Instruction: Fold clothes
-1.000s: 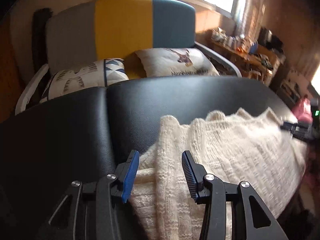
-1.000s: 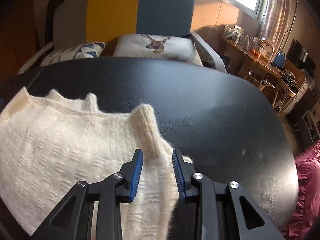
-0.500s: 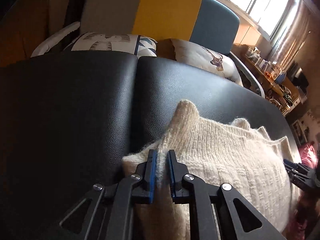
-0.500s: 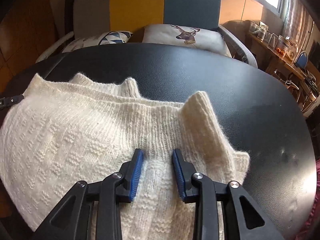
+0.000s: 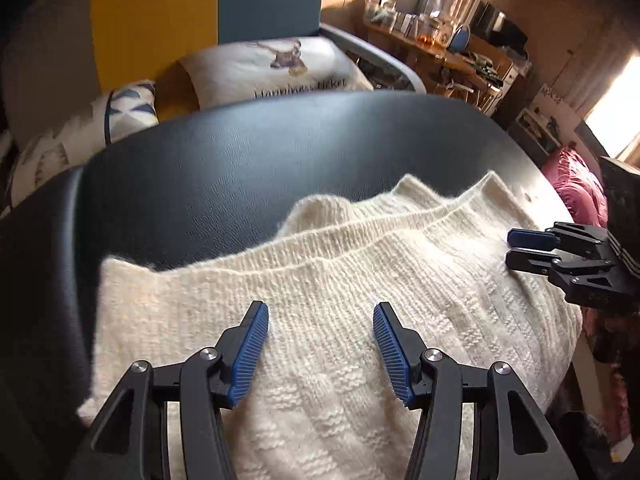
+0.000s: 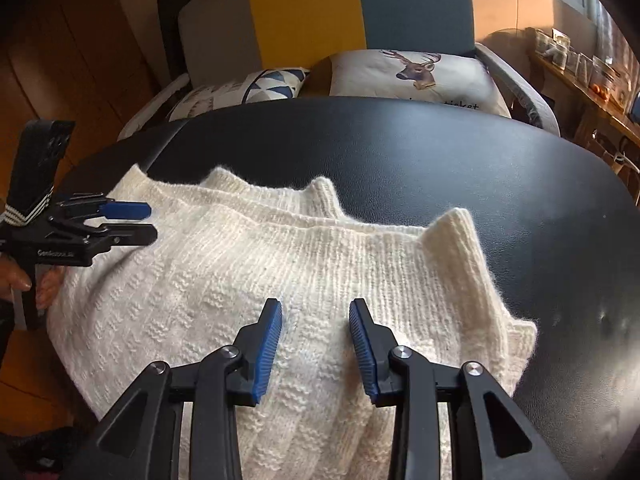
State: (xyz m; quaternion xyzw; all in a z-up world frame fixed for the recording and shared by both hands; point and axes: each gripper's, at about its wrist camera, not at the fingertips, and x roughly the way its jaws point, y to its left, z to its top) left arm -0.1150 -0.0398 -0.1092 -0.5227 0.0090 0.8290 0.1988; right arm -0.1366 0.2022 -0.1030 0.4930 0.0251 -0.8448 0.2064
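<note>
Hovering, left tongs (image 5: 320, 344): blue-padded fingers spread wide above the near left part of the cream knitted sweater (image 5: 340, 300), nothing between them.
Right tongs (image 6: 316, 342): fingers apart by a moderate gap, holding nothing, poised over the sweater's near right part.
Left tongs, side view from the right wrist camera: two fingers stacked one above the other with a narrow gap, tips over the sweater's left edge.
Right tongs, side view from the left wrist camera: tips at the sweater's right edge, a small gap between the fingers.
Hand (image 6: 28, 284): part of a person's hand grips the handle of the left tongs at the frame's left edge.
Sweater: one, folded with two ribbed edges layered near the far side; a corner stands up at its right end; it lies on the near half of the surface.
Surface (image 6: 440, 160): black, leather-like, rounded at the far edge.
Count: two tongs, one sweater, two cushions.
Cushions: deer-print cushion (image 6: 416, 76) and triangle-pattern cushion (image 6: 256, 88) sit on the sofa (image 6: 320, 12) of grey, yellow and blue panels behind the surface.
</note>
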